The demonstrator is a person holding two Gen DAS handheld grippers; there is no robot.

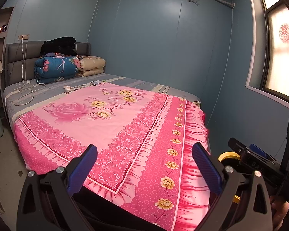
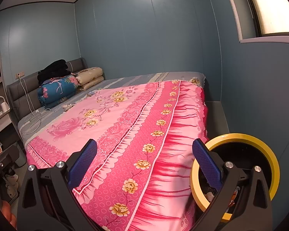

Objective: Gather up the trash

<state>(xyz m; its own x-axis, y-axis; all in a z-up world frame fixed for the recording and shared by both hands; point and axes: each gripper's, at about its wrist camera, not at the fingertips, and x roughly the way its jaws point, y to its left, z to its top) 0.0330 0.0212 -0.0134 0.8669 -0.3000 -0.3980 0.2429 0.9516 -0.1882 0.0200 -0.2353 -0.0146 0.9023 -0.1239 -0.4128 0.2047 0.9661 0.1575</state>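
Both grippers, left gripper (image 1: 144, 170) and right gripper (image 2: 144, 170), gape wide, empty. Yellow-rimmed bin (image 2: 267, 154) holds crumpled wrappers (image 2: 232, 200): probably light, crushable; pinch a loose edge.

"DAS" on the right tool (image 1: 258, 163); red double-happiness sign on window (image 1: 284, 33)

Blk grippers (image 1: 144, 165), blue ribbed pads (image 1: 86, 165) (silver screws)

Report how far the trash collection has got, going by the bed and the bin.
Done: the yellow-rimmed bin beside the bed already holds some wrappers. In hand: nothing; the left hand-held gripper and right hand-held gripper both hang open over the pink bedspread. Left: small items near the cables at the head end may be trash; too small to tell.
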